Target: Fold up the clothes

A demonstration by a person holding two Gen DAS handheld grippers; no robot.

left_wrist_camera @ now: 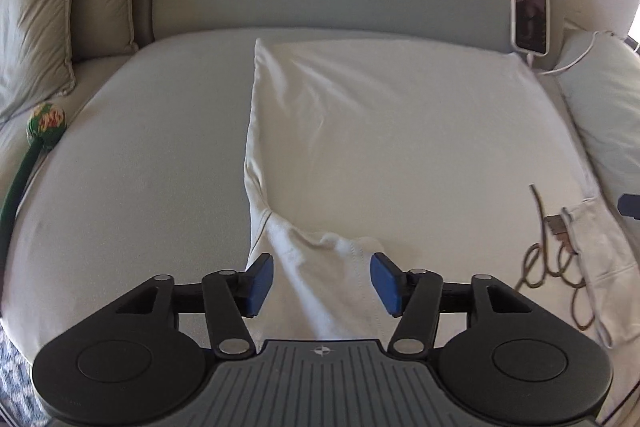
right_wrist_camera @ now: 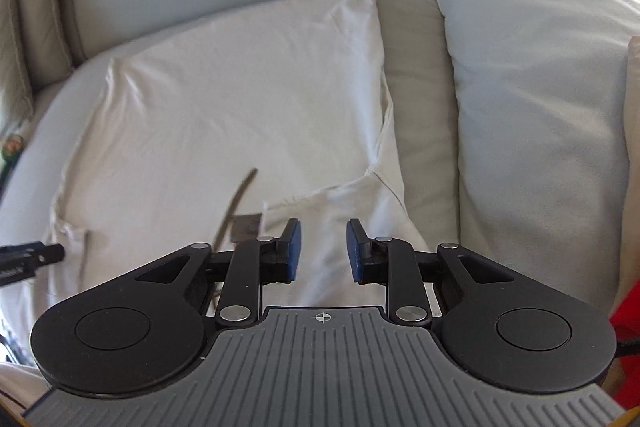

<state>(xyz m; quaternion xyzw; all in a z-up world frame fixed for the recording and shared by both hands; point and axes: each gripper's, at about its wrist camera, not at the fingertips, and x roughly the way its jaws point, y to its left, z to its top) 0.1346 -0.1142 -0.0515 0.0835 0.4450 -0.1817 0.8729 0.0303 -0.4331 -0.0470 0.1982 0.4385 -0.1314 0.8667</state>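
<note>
A white T-shirt (left_wrist_camera: 400, 131) lies spread flat on the pale couch seat (left_wrist_camera: 152, 155), its left sleeve (left_wrist_camera: 324, 267) pointing toward me. My left gripper (left_wrist_camera: 322, 281) stands open with that sleeve's cloth between its blue pads, which do not press it. In the right wrist view the same shirt (right_wrist_camera: 224, 115) fills the middle, and its right sleeve (right_wrist_camera: 340, 203) runs under my right gripper (right_wrist_camera: 323, 251), which is open just above it. A dark cord with a USB plug (left_wrist_camera: 558, 227) lies on the shirt near that sleeve.
A phone (left_wrist_camera: 530, 13) leans on the backrest with a white cable (left_wrist_camera: 576, 57) trailing right. Cushions (left_wrist_camera: 36, 19) stand at the left, a large pale pillow (right_wrist_camera: 536, 75) at the right. A green stuffed toy (left_wrist_camera: 42, 131) lies at the left edge. Something red (right_wrist_camera: 628, 315) shows at far right.
</note>
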